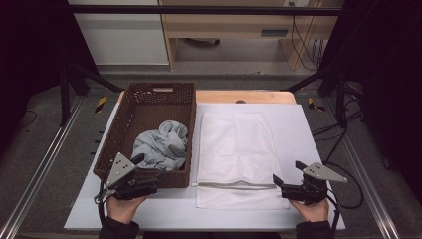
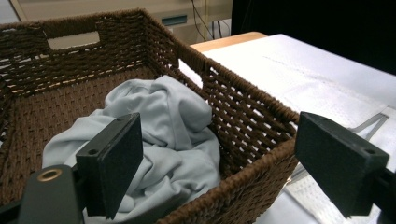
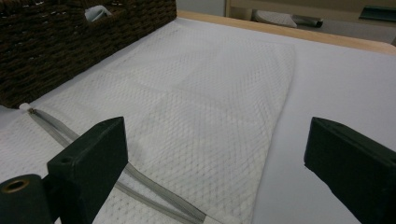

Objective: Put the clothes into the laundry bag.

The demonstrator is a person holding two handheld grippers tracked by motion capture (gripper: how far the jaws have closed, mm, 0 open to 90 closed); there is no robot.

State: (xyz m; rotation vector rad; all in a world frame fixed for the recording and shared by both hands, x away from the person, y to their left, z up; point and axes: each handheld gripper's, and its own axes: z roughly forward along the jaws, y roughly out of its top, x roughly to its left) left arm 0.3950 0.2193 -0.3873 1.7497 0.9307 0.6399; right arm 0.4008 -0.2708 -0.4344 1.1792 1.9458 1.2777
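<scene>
A brown woven basket (image 1: 149, 94) stands on the left of the white table cover, with a crumpled pale grey garment (image 1: 161, 144) inside. Beside it lies a flat white mesh laundry bag (image 1: 234, 144) with a grey zipper (image 1: 234, 185) across its near end. My left gripper (image 1: 147, 167) hovers open at the basket's near right corner; in the left gripper view its jaws straddle the basket rim (image 2: 243, 116) with the garment (image 2: 163, 126) ahead. My right gripper (image 1: 287, 172) stands open at the bag's near right corner, the mesh bag (image 3: 205, 102) and zipper (image 3: 140, 182) between its jaws, untouched.
The white cover (image 1: 303, 134) lies over a wooden table (image 1: 244, 95) with free room right of the bag. Black frame rails (image 1: 45, 164) run along both sides. A wooden desk (image 1: 239, 30) and cables stand beyond the far edge.
</scene>
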